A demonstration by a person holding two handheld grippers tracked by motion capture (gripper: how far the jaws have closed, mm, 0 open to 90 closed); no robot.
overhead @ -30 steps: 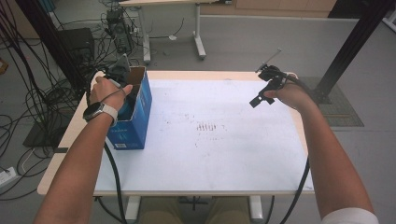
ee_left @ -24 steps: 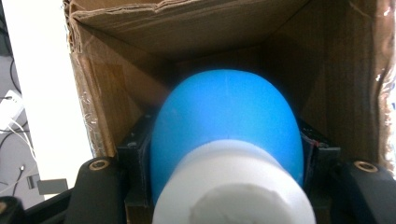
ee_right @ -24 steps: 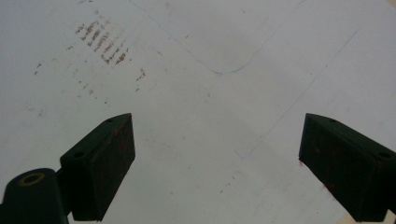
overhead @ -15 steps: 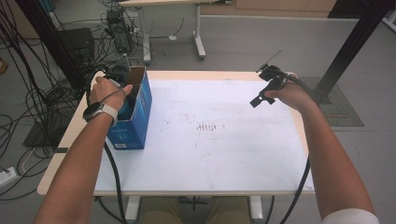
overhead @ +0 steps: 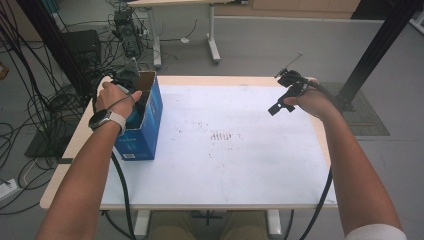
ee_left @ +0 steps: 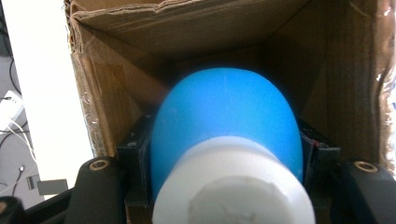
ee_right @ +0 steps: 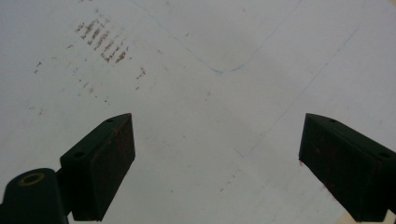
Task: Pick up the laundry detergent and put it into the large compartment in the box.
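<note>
My left gripper (ee_left: 224, 186) stays clamped on the blue-and-white object (ee_left: 224, 135) inside the open box (overhead: 145, 120) at the table's (overhead: 225, 165) far-left. Nothing has moved, so lifting it out presumably follows. My right gripper (ee_right: 215, 163), far-right, hovers open and empty.

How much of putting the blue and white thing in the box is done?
Mostly done, it seems. The left gripper is shut on the round blue object with a white cap and already holds it down inside the open blue cardboard box. What looks left is letting go and pulling the gripper out. The right gripper waits open above the white table, holding nothing.
</note>
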